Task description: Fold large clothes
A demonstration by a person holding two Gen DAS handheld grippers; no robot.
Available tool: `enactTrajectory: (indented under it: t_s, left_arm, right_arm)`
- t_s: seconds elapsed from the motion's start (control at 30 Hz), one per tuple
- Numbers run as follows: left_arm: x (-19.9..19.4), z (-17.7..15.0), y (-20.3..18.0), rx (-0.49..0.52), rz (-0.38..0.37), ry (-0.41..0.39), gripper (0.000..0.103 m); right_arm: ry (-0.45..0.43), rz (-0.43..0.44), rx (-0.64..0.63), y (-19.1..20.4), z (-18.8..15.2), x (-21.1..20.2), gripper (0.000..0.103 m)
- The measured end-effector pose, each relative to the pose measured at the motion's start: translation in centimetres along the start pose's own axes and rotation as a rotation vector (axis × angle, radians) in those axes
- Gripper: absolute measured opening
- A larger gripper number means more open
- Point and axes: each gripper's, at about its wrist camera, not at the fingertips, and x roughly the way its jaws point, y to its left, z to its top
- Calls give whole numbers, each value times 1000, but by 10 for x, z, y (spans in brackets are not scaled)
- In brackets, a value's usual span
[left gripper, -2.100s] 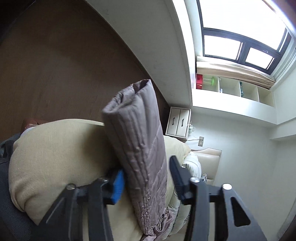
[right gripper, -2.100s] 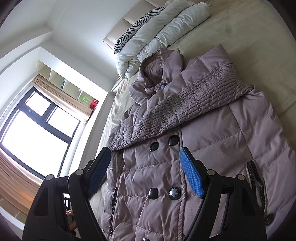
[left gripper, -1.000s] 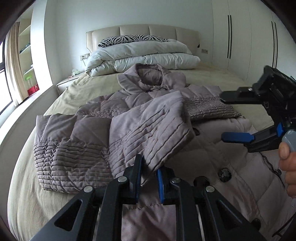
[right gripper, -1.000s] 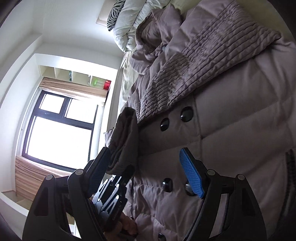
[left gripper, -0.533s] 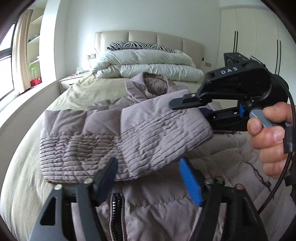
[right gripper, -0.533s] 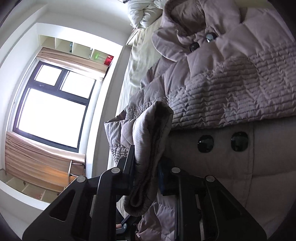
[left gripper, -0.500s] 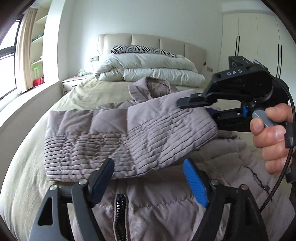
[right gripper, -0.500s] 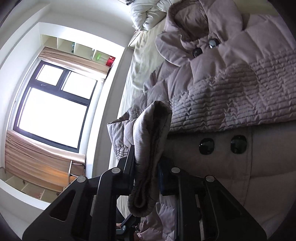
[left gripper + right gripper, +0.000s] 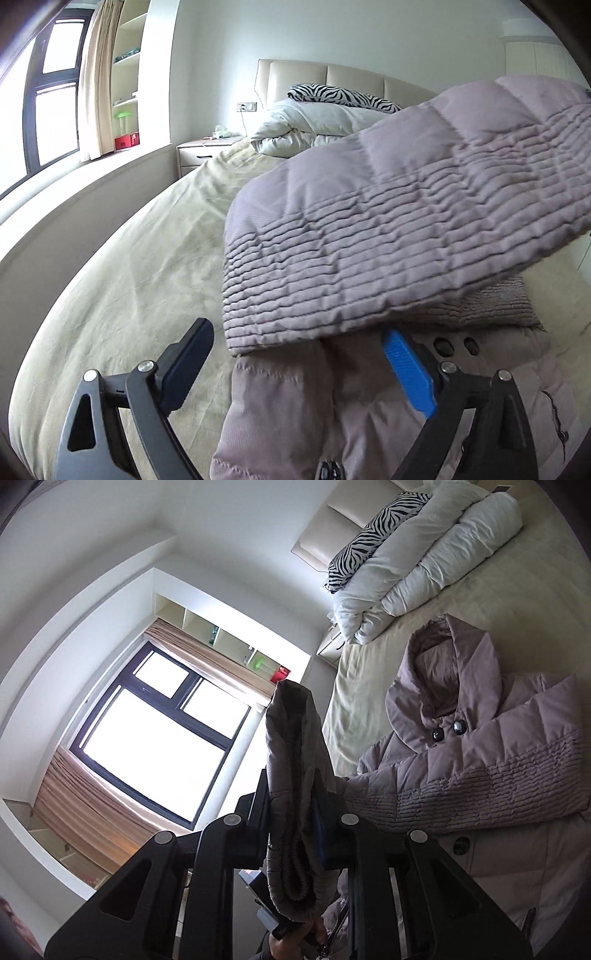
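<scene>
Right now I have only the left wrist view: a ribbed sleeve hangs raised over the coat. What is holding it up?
Observer: The right gripper. Its jaws are shut on the sleeve near the cuff.
Reviewer: I can't see the top of the coat. How is the hood lying?
Observer: The hood lies flat on the bed, pointing toward the white duvet, with two dark buttons just below it.
</scene>
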Motion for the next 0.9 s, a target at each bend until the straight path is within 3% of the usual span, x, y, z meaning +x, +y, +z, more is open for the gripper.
enactTrajectory:
  t_s: [0.17,0.33,0.43,0.57,0.73,0.9]
  left_arm:
    - [40,15,17,-69,62,36,93]
    - [58,11,30,-103,82,63,90]
    - [70,1,36,-129,78,118,82]
    - [73,-9,57,-251,39,141,82]
    - [68,-17,59,-293,18,176,82]
    - [36,-29,58,-285,-48,200,82]
  right_arm:
    - [-32,0,15,-3,0,-24,18]
    - [-73,-23,76,-38,3,-38,18]
    - [-87,-95,122,-80,5,-37,18]
    - [-91,-215,241,-162,-5,-33,18]
    - [-85,-391,348,-250,-30,-30,17]
    - [-134,-390,418,-295,-43,-41,16]
